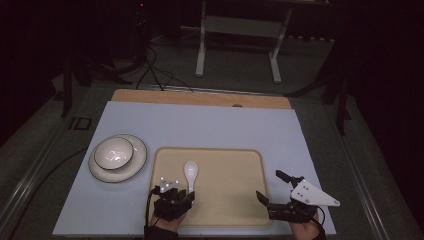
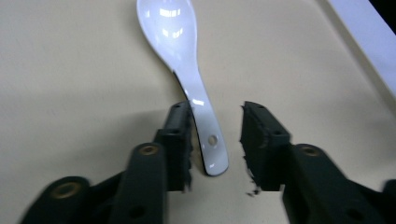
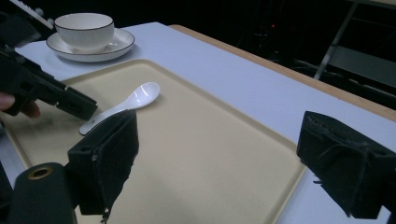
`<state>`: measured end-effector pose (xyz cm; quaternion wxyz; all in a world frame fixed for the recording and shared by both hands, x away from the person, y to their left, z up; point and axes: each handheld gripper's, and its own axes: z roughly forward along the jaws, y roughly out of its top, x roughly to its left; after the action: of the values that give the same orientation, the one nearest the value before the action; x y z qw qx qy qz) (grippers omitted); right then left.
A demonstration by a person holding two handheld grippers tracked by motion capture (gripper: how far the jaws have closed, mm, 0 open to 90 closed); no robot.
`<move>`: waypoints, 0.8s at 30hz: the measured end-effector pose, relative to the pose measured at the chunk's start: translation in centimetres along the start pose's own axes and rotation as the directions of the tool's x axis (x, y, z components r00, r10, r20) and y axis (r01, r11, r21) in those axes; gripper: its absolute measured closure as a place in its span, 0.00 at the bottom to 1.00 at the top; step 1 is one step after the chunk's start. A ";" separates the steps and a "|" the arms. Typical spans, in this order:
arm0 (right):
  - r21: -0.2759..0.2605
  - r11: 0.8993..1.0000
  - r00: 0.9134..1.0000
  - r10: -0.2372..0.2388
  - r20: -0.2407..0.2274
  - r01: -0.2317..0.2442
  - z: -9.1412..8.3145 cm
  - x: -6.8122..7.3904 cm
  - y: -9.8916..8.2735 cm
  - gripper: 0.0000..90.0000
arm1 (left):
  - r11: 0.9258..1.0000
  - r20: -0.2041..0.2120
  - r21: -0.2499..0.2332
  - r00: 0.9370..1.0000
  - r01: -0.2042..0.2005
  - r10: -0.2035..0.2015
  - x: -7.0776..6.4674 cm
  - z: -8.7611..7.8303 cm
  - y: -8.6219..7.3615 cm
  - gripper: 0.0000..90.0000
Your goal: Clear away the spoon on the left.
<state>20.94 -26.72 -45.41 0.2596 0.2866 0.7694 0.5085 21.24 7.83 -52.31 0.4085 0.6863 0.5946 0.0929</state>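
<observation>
Two tongs, both open. Left tongs lower centre of left gripper view, jaws parted moderately either side of the white spoon handle end; left jaw's inner pad looks touching or just beside the handle edge, right jaw apart from it, no grip. Right tongs lower right of high view, jaws spread wide over the tray's right edge, holding nothing.

Spoon: glossy white ceramic soup spoon, oval bowl toward top of frame, flat tapering handle with small hole near its end, dark rim line along the edge. Lies flat on the beige tray, left of centre in high view.

Tray: matte, rectangular, rounded corners, low raised rim. Sits on pale blue tabletop with wood strip at far edge.

White bowl with thin dark rim, ribbed outside, stands on matching saucer, centre left of high view, just left of the tray. Jaw pads black, rough, frayed at edges.
</observation>
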 end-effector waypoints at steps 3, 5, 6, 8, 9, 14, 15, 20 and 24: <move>0.000 1.000 1.000 0.000 0.004 0.000 -0.1 0.0 0.0 0.14 | 0.999 -0.002 -0.007 0.999 -0.046 0.046 -0.3 -0.4 0.6 0.58; 0.001 1.000 1.000 -0.001 0.004 0.001 -0.1 0.0 0.0 0.14 | 0.997 0.010 -0.015 0.997 -0.071 0.071 -0.6 -0.7 1.0 0.50; 0.000 1.000 1.000 -0.001 0.005 0.001 -0.1 -0.1 0.0 0.14 | 0.997 0.017 -0.018 0.997 -0.080 0.080 -0.7 -0.9 1.2 0.47; 0.000 1.000 1.000 0.002 0.004 -0.002 0.0 -0.1 0.0 0.14 | 0.995 0.067 -0.028 0.993 -0.098 0.099 -0.7 -1.2 1.4 0.36; 0.000 1.000 1.000 0.003 0.004 -0.003 0.0 -0.1 0.0 0.14 | 0.994 0.081 -0.033 0.991 -0.101 0.103 -0.7 -1.3 1.5 0.31; 0.001 1.000 1.000 0.001 0.006 -0.001 0.0 -0.1 -0.1 0.14 | 0.990 0.113 -0.046 0.985 -0.130 0.134 -0.8 -1.6 2.1 0.17; 0.002 1.000 1.000 0.000 0.005 0.000 0.0 -0.1 -0.1 0.14 | 0.989 0.115 -0.051 0.983 -0.138 0.143 -0.8 -1.6 2.2 0.16; 0.001 1.000 1.000 0.001 0.002 -0.001 0.0 -0.1 -0.1 0.14 | 0.981 0.134 -0.066 0.973 -0.182 0.189 -0.7 -1.6 2.7 0.02; 0.001 1.000 1.000 0.003 -0.001 -0.003 0.0 -0.2 -0.1 0.14 | 0.974 0.139 -0.070 0.965 -0.215 0.223 -0.6 -1.8 3.5 0.02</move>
<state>21.02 -26.87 -45.49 0.2585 0.2876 0.7693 0.5085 22.57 8.21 -48.58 0.4568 0.7414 0.4806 0.1032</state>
